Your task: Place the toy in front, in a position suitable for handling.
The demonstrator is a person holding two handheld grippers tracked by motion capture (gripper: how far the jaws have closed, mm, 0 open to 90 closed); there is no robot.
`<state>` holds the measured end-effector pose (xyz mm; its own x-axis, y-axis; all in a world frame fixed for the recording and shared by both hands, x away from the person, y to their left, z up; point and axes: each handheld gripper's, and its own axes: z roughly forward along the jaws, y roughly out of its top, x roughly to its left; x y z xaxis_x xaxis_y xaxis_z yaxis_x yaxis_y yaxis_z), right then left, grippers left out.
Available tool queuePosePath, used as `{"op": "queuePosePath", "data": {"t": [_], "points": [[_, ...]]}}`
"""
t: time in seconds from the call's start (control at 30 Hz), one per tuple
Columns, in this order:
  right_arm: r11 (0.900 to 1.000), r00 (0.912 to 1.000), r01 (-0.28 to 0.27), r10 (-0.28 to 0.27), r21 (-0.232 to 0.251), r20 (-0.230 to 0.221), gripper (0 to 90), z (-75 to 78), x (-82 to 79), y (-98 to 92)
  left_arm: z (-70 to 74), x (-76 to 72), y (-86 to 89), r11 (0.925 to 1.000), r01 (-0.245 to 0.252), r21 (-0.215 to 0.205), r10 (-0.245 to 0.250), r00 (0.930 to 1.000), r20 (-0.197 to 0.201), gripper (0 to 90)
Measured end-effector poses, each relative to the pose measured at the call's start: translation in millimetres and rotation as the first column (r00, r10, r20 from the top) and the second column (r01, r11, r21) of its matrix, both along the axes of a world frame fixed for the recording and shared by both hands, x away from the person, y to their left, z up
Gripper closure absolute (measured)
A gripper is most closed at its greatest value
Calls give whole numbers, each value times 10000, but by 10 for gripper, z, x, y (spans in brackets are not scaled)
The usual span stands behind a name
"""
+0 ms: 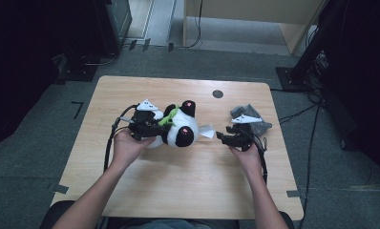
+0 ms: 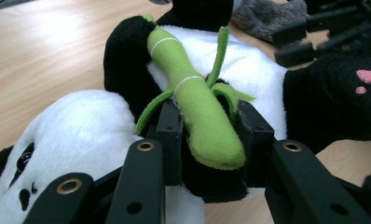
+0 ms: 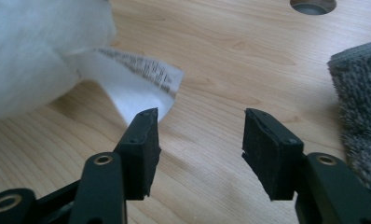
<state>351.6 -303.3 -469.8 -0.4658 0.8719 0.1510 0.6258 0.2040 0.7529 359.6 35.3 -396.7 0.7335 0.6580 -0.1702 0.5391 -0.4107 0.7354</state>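
Observation:
A black-and-white panda plush [image 1: 181, 129] lies on its back in the middle of the wooden table [image 1: 178, 186]. In the left gripper view my left gripper [image 2: 209, 128] is shut on the panda's black arm, with the green felt bamboo stick [image 2: 193, 102] lying between the pads. The high view has this gripper [image 1: 147, 125] at the panda's left side. My right gripper [image 1: 224, 137] hovers open just right of the toy. Nothing is between its pads [image 3: 200, 135]. The panda's white sewn-in label [image 3: 132, 79] hangs in front of the left pad without touching it.
A grey fuzzy cloth [image 1: 248, 117] lies at the table's right, close beside the right gripper, and its edge [image 3: 360, 107] appears in the right gripper view. A round cable hole [image 1: 217, 94] sits near the far edge. Bare wood spreads toward the front edge.

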Motion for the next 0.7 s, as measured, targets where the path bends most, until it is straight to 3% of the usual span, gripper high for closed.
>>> {"op": "queuePosePath", "data": {"t": [0.13,0.23,0.4,0.6,0.7], "points": [[9995,9988,296,-301,141,381,487,47,-12,-77,-42,-83,-64,9999,125,9,-125,9999,-45,675],[9977,9948,677,-670,-60,773,502,63,-14,-227,-64,-141,-101,9998,189,-47,-190,9998,-78,674],[9947,9921,1028,-1028,30,726,498,34,30,-356,-102,-262,-160,9995,243,-175,-247,9995,-191,674],[9867,9856,1549,-1509,-492,759,488,13,138,-517,-174,-369,-316,9983,507,-298,-514,9984,-248,669],[9806,9796,1821,-1746,-723,996,485,18,184,-597,-235,-402,-362,9979,610,-203,-613,9981,-119,668]]}}
